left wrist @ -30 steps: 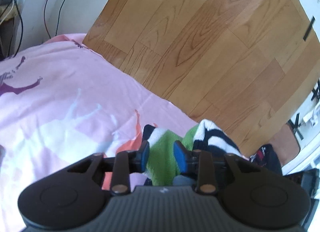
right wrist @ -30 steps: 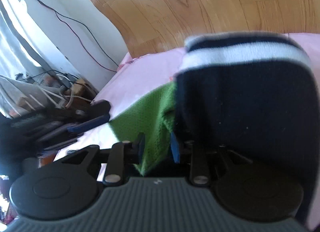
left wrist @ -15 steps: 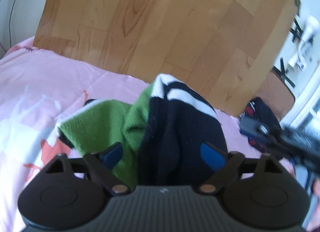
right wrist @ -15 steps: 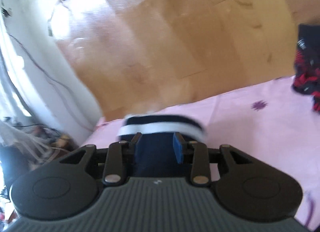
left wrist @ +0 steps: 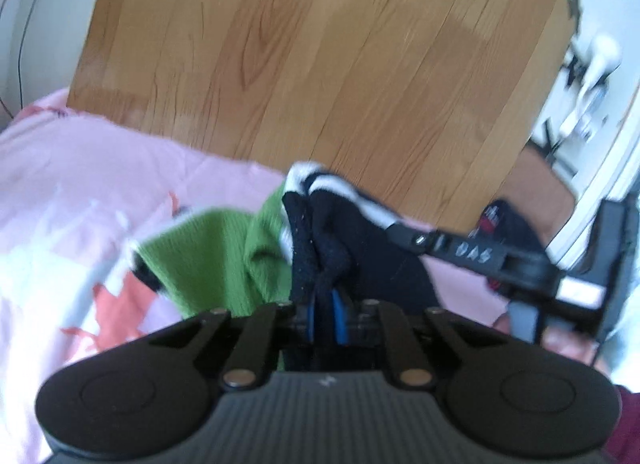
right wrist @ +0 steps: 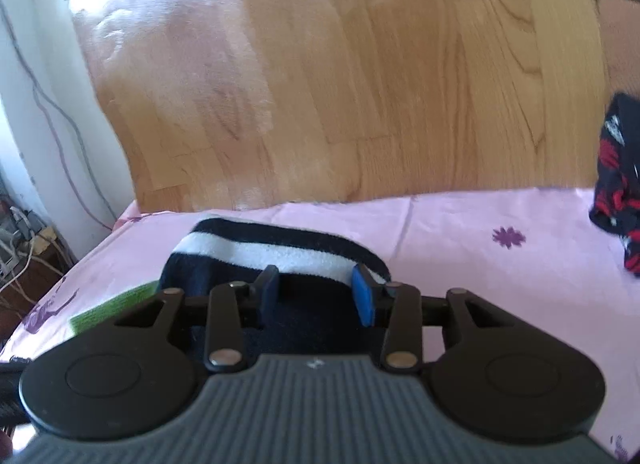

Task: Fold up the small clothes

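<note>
Garments: perhaps two [left wrist: 224, 252] [right wrist: 618, 184].

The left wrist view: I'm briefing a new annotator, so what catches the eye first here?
The left tool, at bottom centre, is shut on a bunched fold of the navy, white and green garment lying on the pink sheet. The right tool reaches in from the right, touching its striped edge.

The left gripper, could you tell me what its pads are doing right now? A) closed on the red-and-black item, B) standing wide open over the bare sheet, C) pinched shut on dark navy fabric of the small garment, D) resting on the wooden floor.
C: in the left wrist view the left gripper has its blue pads nearly together with a bunched fold of the navy, green and white garment between them.
</note>
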Tool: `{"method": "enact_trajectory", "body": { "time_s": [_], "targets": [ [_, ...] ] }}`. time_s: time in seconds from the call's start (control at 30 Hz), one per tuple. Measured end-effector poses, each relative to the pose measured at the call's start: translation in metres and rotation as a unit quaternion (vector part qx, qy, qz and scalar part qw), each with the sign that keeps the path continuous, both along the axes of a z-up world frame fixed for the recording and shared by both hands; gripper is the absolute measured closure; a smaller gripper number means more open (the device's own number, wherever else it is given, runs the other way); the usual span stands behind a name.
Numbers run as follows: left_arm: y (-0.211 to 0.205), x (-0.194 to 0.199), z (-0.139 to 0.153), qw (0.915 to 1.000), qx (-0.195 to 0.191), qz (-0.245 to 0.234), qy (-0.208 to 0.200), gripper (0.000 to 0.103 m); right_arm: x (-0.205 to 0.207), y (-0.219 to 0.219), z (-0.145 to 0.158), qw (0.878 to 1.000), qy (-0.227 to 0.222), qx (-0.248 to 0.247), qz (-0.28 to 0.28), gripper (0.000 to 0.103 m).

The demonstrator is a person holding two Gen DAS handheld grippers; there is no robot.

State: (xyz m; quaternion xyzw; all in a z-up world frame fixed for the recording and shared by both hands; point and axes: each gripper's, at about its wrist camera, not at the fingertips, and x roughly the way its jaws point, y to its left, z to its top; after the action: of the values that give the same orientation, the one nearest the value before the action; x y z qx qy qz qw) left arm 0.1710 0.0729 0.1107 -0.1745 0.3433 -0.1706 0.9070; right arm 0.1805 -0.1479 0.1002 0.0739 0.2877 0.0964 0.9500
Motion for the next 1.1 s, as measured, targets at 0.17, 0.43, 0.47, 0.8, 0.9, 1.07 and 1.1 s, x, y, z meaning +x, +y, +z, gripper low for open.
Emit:
{"method": "enact_trajectory", "body": {
  "time_s": [0.17,0.43,0.47,0.8,0.9,1.07,1.1],
  "targets": [
    [0.010,-0.015,0.009,0.9999,-0.004,-0.004,-0.016,0.095,0.000,0.033,0.004,0.998,-0.005,-0.006,0.058,0.061],
    [0.021,-0.009,-0.029,0.9990,0.000,0.024,0.037,0.095,0.006,0.078,-0.024,0.993,0.012,-0.080,0.091,0.059],
    [0.019,-0.008,-0.031,0.9991,0.002,0.023,0.036,0.095,0.006,0.078,-0.024,0.992,0.010,-0.082,0.093,0.059],
    [0.005,-0.014,-0.034,0.9985,0.052,0.016,0.009,0.091,0.004,0.074,-0.024,0.992,-0.004,-0.078,0.097,0.059],
    [0.006,-0.015,-0.035,0.9985,0.052,0.014,0.005,0.090,0.001,0.062,-0.010,0.995,0.006,-0.036,0.097,0.060],
    [0.008,-0.015,-0.035,0.9989,0.045,0.012,0.006,0.090,-0.020,0.029,0.016,0.998,-0.037,0.003,0.058,0.060],
    [0.008,-0.015,-0.035,0.9989,0.045,0.012,0.006,0.090,-0.022,0.021,0.018,0.998,-0.039,0.008,0.044,0.060]
  ]
}}
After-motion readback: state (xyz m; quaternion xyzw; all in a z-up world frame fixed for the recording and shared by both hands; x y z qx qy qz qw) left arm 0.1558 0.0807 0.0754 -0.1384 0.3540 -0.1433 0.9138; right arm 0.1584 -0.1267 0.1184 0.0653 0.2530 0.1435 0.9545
